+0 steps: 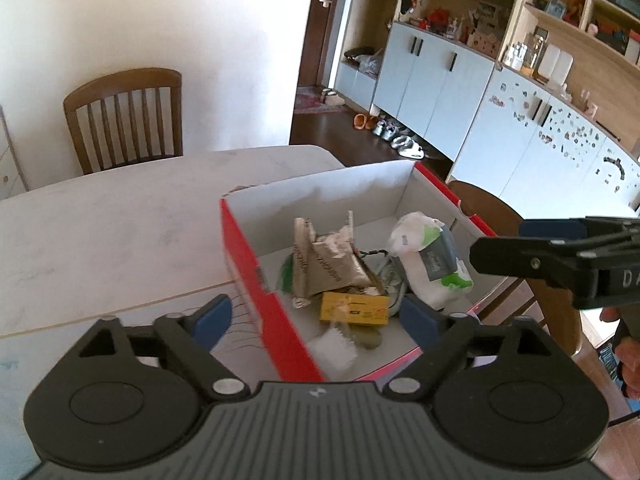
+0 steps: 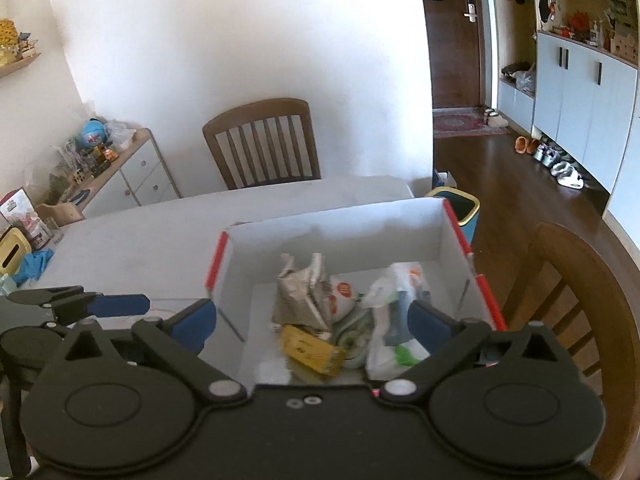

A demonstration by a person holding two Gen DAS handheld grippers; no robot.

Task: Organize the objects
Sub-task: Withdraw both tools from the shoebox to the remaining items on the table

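Left hand-held gripper (image 1: 316,316) spread wide and empty, right hand-held gripper (image 2: 312,320) likewise, above red box (image 1: 276,320).

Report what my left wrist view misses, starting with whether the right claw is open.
Observer: The right claw is open and empty, aimed into the red-and-white cardboard box.
Operator: Check past the far right corner of the white table.
Observer: A blue bin with a yellow rim stands on the floor there.
Operator: Now the table's left end.
Observer: A crumpled blue cloth lies there beside a yellow box with a slot.
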